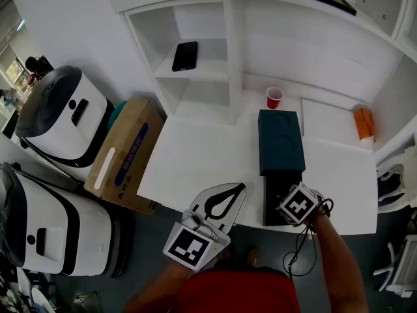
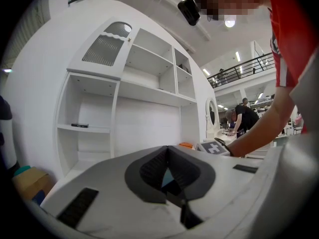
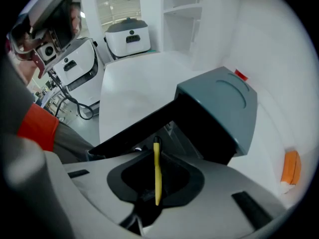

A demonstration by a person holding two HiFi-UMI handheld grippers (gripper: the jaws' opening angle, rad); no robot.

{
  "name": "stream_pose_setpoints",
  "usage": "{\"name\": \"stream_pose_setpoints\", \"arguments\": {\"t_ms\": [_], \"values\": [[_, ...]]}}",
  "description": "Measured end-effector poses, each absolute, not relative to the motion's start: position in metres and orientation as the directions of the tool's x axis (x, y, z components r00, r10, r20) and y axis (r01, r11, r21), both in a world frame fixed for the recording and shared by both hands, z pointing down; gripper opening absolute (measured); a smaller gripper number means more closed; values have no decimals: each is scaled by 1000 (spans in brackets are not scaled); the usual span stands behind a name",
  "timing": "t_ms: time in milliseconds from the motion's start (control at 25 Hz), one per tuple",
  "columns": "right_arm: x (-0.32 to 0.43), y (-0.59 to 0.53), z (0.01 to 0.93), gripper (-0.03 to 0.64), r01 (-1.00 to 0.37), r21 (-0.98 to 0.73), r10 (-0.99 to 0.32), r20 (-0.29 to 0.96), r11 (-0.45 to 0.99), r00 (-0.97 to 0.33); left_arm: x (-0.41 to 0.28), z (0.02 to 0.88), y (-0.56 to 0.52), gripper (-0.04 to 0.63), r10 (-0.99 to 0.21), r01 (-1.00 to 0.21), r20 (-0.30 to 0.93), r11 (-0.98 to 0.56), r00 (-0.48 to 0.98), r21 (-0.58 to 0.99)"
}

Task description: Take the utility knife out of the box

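Observation:
A dark teal box lies on the white table, its black drawer pulled out toward the front edge. My right gripper points steeply down into that drawer. In the right gripper view the box lies just ahead. A thin yellow utility knife stands edge-on between the jaws, and my right gripper is shut on it. My left gripper hovers level over the table's front edge, left of the drawer. In its own view the left gripper is shut with nothing in it.
A red cup stands behind the box. An orange thing lies at the table's far right. A black flat device rests on a shelf. A cardboard box and two white appliances stand on the floor to the left.

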State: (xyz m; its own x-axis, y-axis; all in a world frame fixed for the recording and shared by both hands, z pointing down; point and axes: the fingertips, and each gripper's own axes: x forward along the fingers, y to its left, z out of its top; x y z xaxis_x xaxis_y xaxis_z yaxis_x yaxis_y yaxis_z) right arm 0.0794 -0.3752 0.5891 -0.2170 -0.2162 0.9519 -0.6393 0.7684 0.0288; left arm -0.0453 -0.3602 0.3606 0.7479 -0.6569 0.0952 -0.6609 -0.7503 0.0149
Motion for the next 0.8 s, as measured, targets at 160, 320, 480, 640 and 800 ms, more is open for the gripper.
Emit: {"name": "stream_pose_setpoints", "arguments": {"t_ms": [160, 320, 480, 640, 800], "values": [[69, -381, 540, 64, -685, 15, -351, 868, 728, -353, -43, 361, -359, 5, -649, -653, 98, -757, 754, 11], [67, -385, 476, 64, -751, -45, -528, 683, 659, -505, -39, 356, -359, 6, -644, -647, 93, -762, 760, 7], [68, -375, 410, 64, -778, -112, -665, 453, 618, -593, -32, 346, -356, 6, -632, -634, 80, -773, 771, 1], [69, -361, 349, 64, -780, -122, -742, 248, 614, -623, -21, 332, -353, 6, -615, -616, 57, -788, 786, -13], [69, -341, 308, 64, -770, -106, -766, 84, 629, -638, -11, 316, -346, 6, -597, -597, 36, -802, 801, -26]]}}
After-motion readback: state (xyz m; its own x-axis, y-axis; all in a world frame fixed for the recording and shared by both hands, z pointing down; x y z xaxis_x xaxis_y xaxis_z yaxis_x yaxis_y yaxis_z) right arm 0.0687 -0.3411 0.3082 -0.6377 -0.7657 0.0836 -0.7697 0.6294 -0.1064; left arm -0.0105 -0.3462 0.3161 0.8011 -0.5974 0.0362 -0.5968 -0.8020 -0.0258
